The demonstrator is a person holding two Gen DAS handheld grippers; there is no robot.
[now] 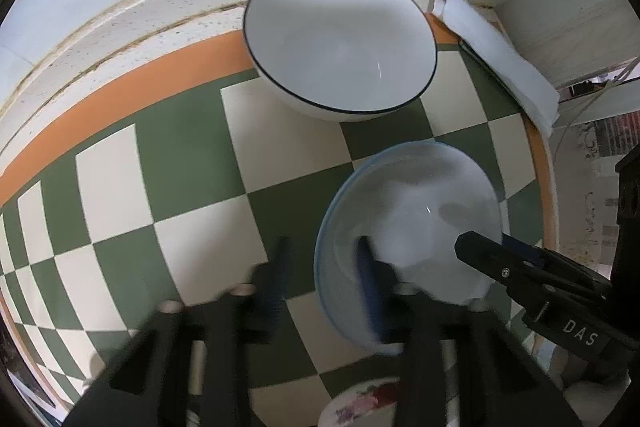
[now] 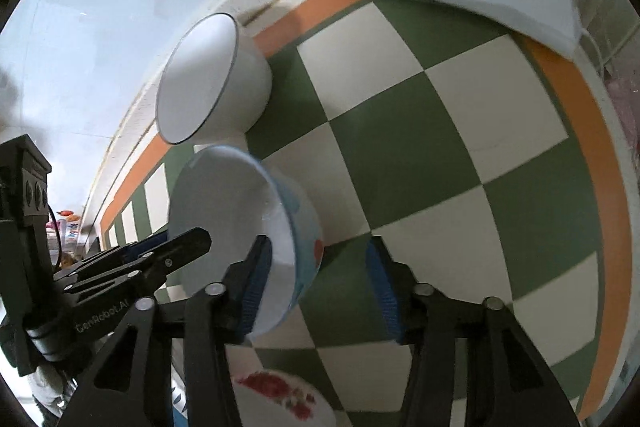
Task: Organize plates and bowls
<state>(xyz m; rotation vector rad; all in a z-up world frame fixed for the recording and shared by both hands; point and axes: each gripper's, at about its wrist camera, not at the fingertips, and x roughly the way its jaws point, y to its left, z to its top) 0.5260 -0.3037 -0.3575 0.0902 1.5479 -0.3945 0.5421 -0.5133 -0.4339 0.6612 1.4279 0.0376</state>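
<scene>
A pale blue-rimmed bowl [image 1: 416, 223] sits on the checked cloth in front of both grippers; its painted outside shows in the right wrist view [image 2: 240, 211]. My left gripper [image 1: 324, 283] is open, its right finger inside the bowl and its left finger outside, straddling the rim. My right gripper [image 2: 320, 283] is open, its left finger at the bowl's inner wall, its right finger apart over the cloth. A larger white bowl with a dark rim [image 1: 340, 43] stands behind, also in the right wrist view [image 2: 208, 83].
A green-and-cream checked cloth [image 1: 192, 155] with an orange border covers the table against a white wall. A folded white cloth [image 1: 500, 55] lies at the back right corner. A flowered plate [image 2: 280, 399] lies near the front edge, below the grippers.
</scene>
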